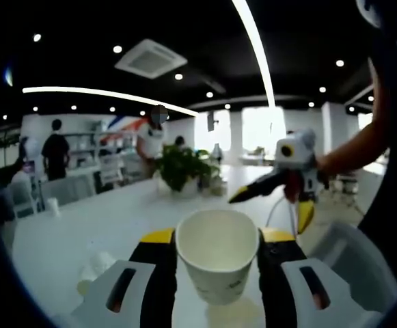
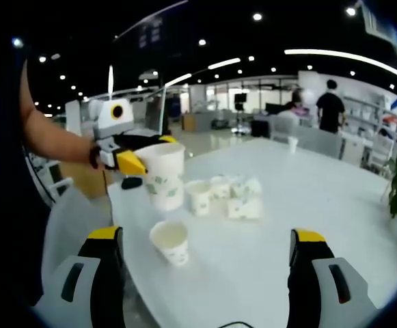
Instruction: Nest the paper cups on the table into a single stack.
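My left gripper is shut on a white paper cup, held upright with its mouth open. In the right gripper view that same left gripper holds the printed cup above the table's near left corner. My right gripper is open, jaws wide apart, and a small paper cup stands upright on the table just ahead between them. Beyond it sits a cluster of paper cups, some upright, some crumpled or tipped. From the left gripper view the right gripper hovers open at the right.
The white table is long; its near edge runs by my jaws. A potted plant stands mid-table, with another cup at the far end. A grey chair sits near the table's edge. People stand in the background.
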Demonstrator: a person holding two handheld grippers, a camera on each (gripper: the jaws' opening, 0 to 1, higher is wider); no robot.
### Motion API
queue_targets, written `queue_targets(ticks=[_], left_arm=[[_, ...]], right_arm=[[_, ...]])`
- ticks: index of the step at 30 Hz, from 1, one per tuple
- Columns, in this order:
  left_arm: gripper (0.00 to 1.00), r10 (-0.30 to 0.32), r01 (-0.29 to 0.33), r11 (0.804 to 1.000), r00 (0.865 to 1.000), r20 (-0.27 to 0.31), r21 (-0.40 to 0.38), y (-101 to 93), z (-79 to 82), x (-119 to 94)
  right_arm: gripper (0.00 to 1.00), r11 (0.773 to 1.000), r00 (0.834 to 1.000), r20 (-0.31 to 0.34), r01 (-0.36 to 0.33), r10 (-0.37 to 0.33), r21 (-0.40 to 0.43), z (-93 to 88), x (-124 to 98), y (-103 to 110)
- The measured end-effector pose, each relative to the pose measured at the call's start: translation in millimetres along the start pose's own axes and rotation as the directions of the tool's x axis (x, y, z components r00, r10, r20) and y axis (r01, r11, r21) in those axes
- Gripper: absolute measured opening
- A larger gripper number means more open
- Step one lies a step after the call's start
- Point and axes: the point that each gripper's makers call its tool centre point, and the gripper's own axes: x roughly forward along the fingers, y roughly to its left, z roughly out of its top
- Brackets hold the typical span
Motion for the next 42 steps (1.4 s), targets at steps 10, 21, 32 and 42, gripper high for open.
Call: queue_targets(ticks=[10,21,32,42], left_arm=[[0.44,0.013,-0.013,1.0,1.0,-0.01,0.017,-2.1,-12.3,2],[0.43,0.017,-0.016,0.999,0.999,-0.032,0.028,-6.0,-29.3,4],[0.43,0.013,-0.013,1.0,0.999,-0.044,0.011,-11.5,-47.7,7],[0.44,0.013,-0.013,1.0,0.997,-0.07,0.005,-13.5,-64.5,9]], right_arm=[[1.0,1.0,1.0,0.0,0.002,-0.002,0.008,-0.9,-2,2],[0.99,1.0,1.0,-0.001,0.001,-0.001,0.023,-4.6,-2,4],[0.99,0.999,1.0,0.004,0.003,-0.003,0.035,-4.5,-6,4],[0.99,0.999,1.0,0.0,0.002,-0.002,0.04,-8.5,-7,5]])
